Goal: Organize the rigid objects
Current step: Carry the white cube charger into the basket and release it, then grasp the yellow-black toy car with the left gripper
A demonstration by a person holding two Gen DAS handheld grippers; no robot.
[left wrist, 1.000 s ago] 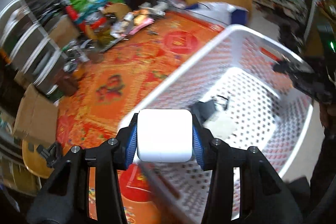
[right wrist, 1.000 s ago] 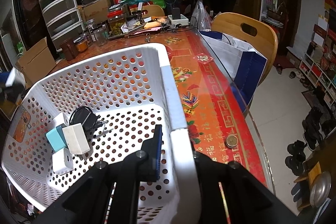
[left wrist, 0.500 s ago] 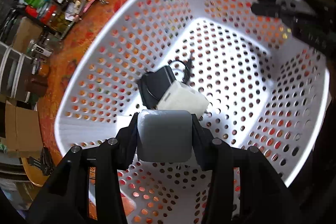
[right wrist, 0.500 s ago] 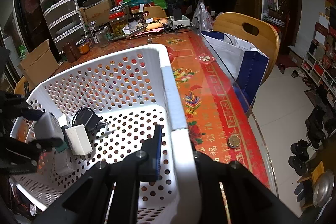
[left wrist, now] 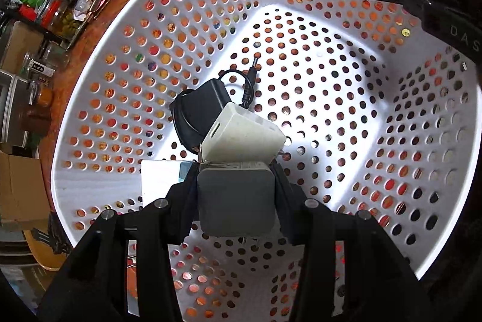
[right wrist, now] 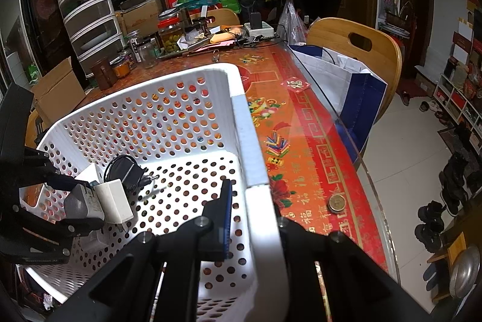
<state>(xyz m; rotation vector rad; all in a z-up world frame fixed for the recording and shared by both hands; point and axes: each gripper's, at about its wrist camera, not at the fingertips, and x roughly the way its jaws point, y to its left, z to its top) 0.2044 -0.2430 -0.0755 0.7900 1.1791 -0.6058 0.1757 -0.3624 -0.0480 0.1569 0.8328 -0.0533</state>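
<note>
My left gripper (left wrist: pixel 236 189) is shut on a white square charger block (left wrist: pixel 236 206), low inside the white perforated basket (left wrist: pixel 331 20). It also shows in the right wrist view (right wrist: pixel 81 201). Just beyond lie a white charger (left wrist: pixel 244 138) and a black adapter with cable (left wrist: pixel 198 111); another white block (left wrist: pixel 159 180) lies at the left. My right gripper (right wrist: pixel 256 195) is shut on the basket's rim (right wrist: pixel 259 201), one finger inside the wall and one outside.
The basket sits on a red patterned tablecloth (right wrist: pixel 301 141) under glass, with a coin (right wrist: pixel 336 203) on it. Jars, boxes and clutter (right wrist: pixel 168 35) fill the table's far end. A wooden chair (right wrist: pixel 355 50) with a bag stands at the right edge.
My left gripper has carried the white block from outside the basket over its rim and down close to the chargers on the floor. The right gripper has kept its hold on the rim.
</note>
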